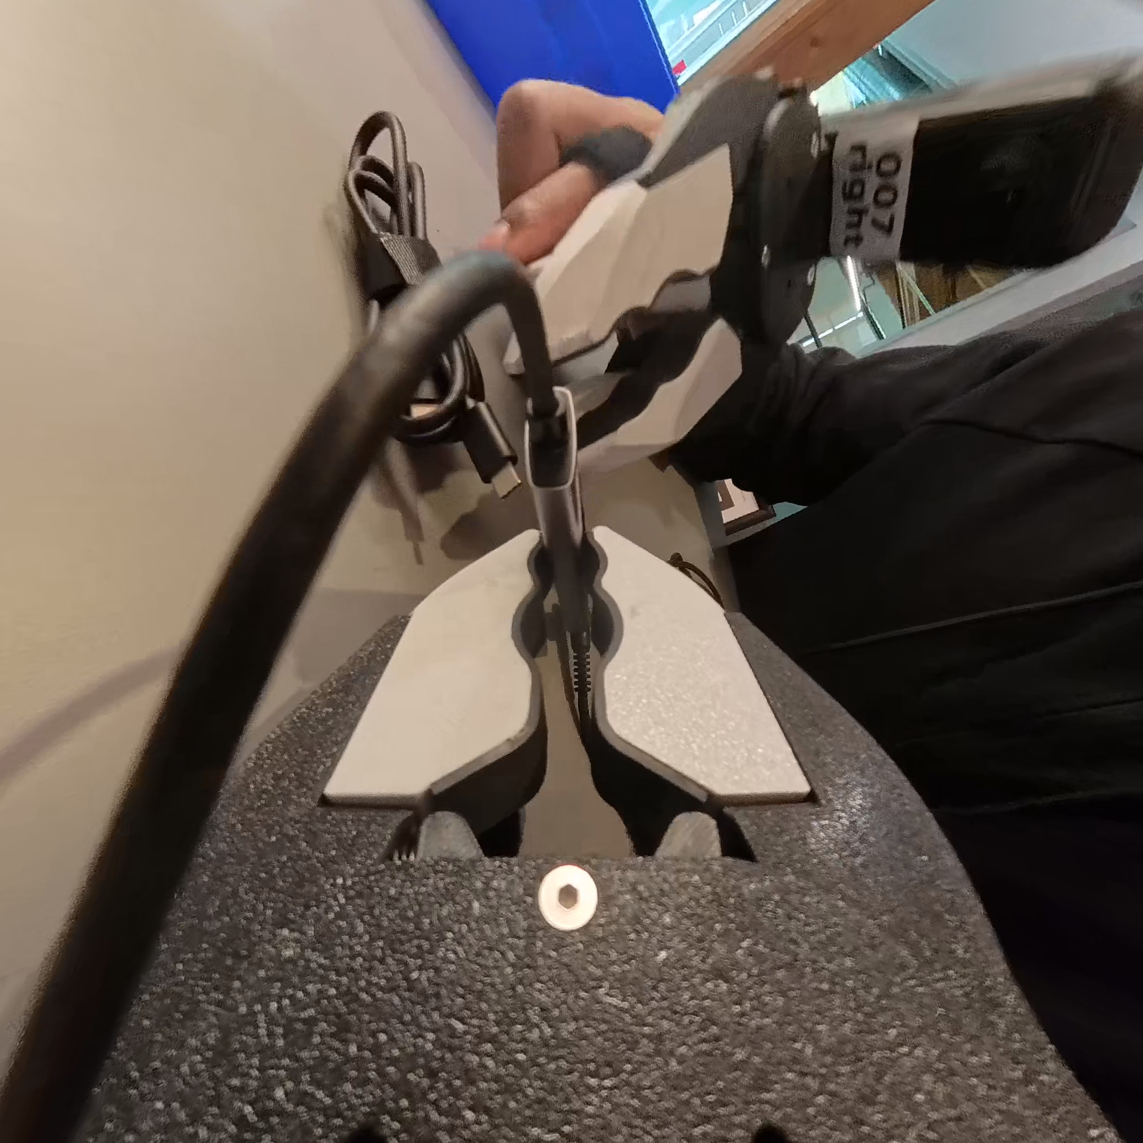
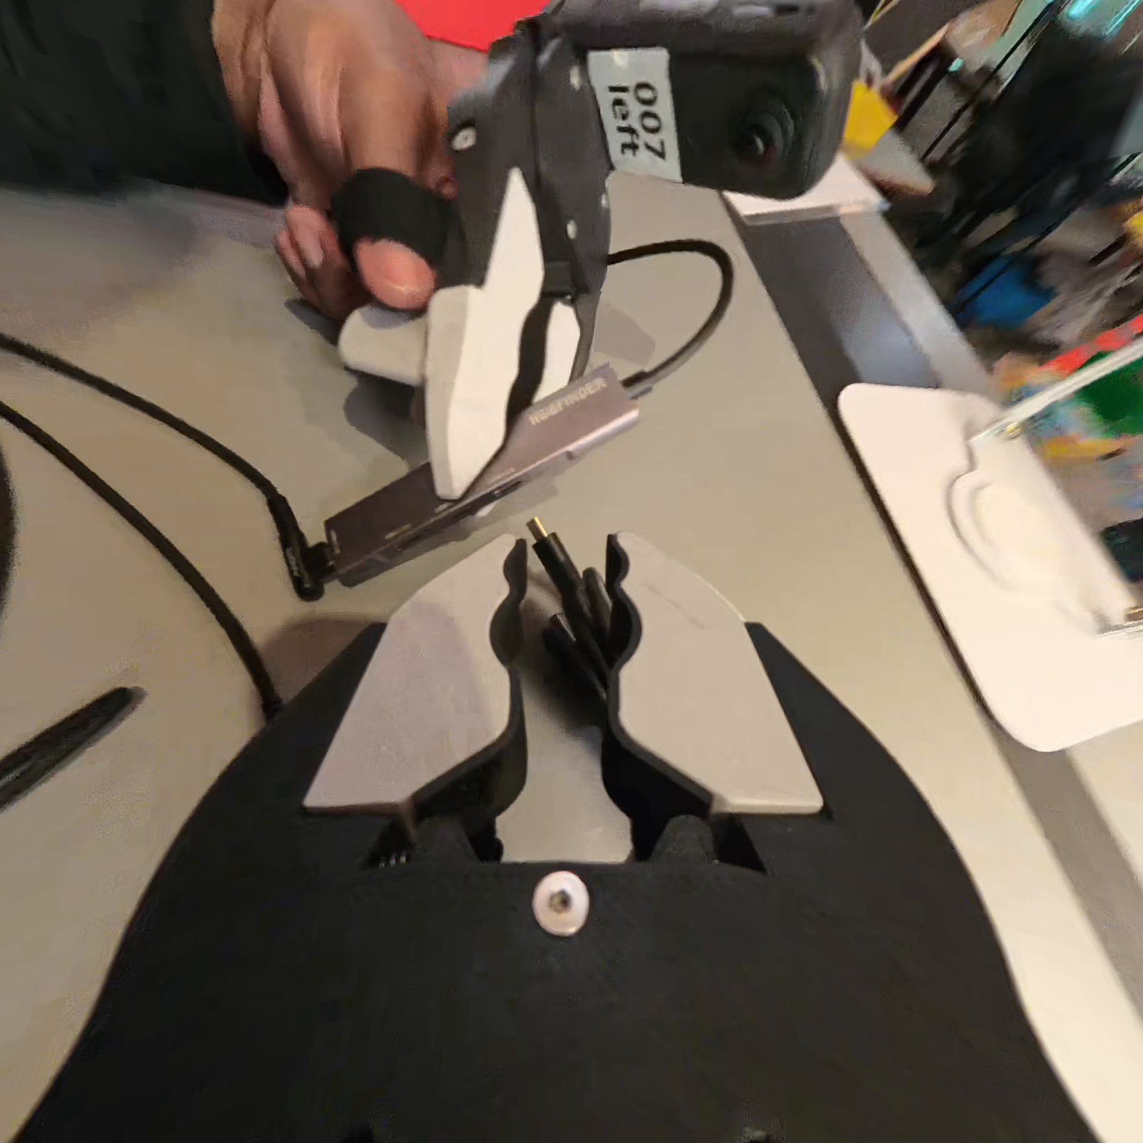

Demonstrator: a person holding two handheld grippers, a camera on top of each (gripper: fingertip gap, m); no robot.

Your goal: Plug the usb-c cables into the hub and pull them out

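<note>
Right wrist view: at frame centre, a light, stiff usb-c plug (image 2: 552, 555) is pinched by the right claw (image 2: 566, 547) near the hub (image 2: 495, 470), which is clamped by the left claw (image 2: 488, 451).

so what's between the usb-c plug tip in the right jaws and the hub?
Nothing: a short bare gap over grey table, seen in the right wrist view, separates plug from hub.

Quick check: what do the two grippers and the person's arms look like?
Both grippers, left and right, share a textured black body, pale grey wavy-edged fingers and a silver screw. Each carries a black camera with a white label. Black finger strap; black sleeve.
</note>
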